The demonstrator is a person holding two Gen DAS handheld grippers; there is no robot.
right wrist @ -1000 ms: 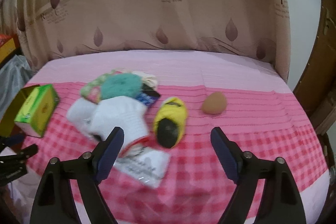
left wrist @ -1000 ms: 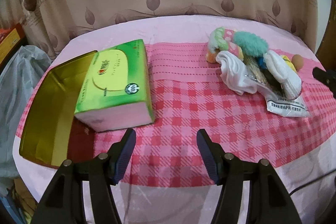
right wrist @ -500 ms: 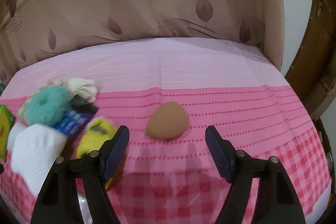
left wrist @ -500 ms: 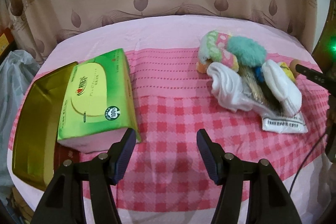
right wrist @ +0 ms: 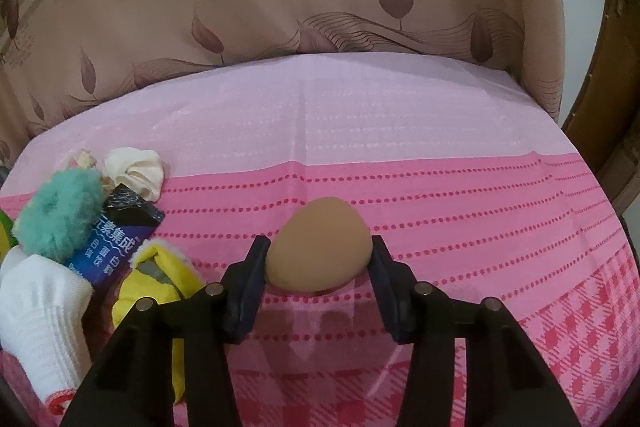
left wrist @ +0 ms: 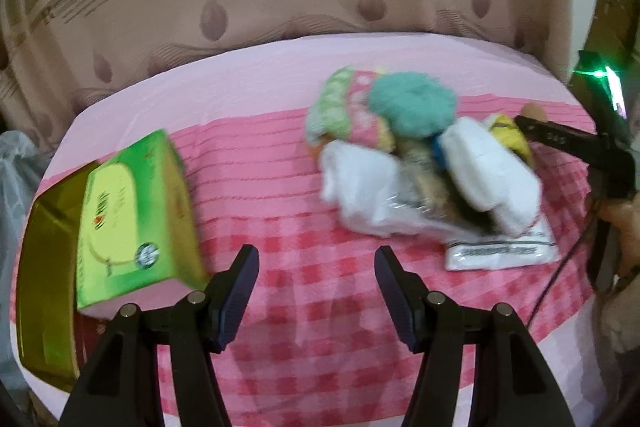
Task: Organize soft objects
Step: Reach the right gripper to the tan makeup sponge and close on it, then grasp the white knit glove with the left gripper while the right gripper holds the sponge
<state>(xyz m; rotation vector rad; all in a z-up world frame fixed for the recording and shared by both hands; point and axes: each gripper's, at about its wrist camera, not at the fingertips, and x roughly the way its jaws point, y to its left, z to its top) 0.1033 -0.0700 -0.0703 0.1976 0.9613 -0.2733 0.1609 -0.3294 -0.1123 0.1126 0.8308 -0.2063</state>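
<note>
right tongs [right wrist: 318, 255]: closing, both pads touching the tan egg-shaped sponge [right wrist: 320, 245] on the bench [right wrist: 440, 187]
left tongs [left wrist: 316, 275]: spread, empty, above the checked cloth
pile of soft items [left wrist: 420, 155]: just left of sponge
green tissue box [left wrist: 136, 219]: far left, against gold tin [left wrist: 44, 287]

Tissue box [left wrist: 136, 223] lies left; sock pile [left wrist: 420, 163] right; sponge [right wrist: 318, 245] beyond pile.
</note>
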